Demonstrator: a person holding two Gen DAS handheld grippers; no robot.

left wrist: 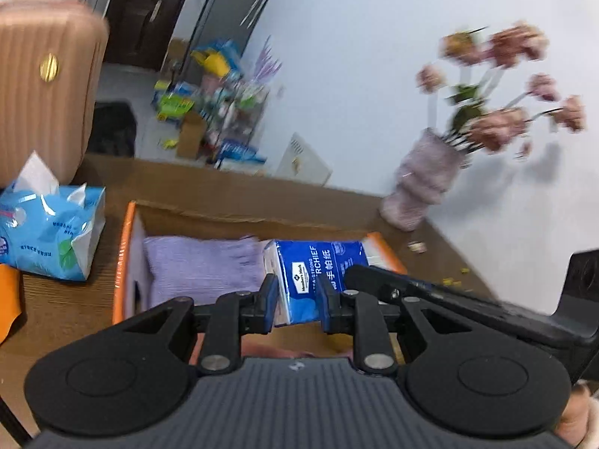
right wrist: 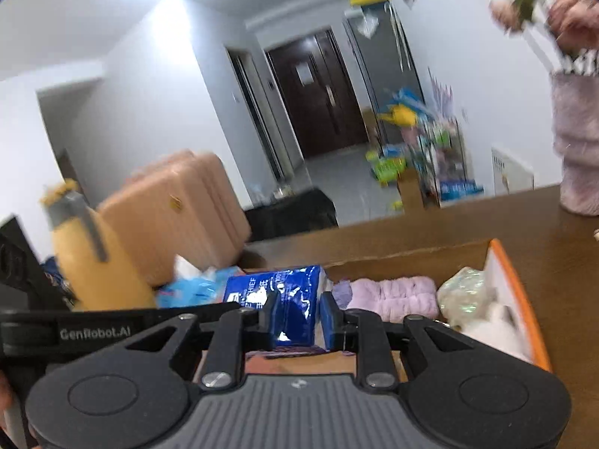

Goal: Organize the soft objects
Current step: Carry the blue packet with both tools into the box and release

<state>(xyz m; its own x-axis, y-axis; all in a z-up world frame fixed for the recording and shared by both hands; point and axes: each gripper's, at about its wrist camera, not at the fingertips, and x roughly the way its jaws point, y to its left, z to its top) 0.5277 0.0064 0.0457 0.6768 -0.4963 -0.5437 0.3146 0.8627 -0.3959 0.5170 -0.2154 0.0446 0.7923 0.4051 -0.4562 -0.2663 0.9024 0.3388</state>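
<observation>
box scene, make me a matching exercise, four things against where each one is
Things:
1. blue handkerchief pack
2. purple cloth
3. light blue tissue pack
4. pink vase

Places:
a. on the table left of the box
b. lying inside the box
c. on the table by the white wall
d. between the fingers of both grippers

Pairs: 1-d, 2-b, 3-a, 4-c

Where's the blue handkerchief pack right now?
The blue handkerchief pack is clamped between both grippers, left gripper and right gripper, above the orange-rimmed box, beside the purple cloth inside it.
</observation>
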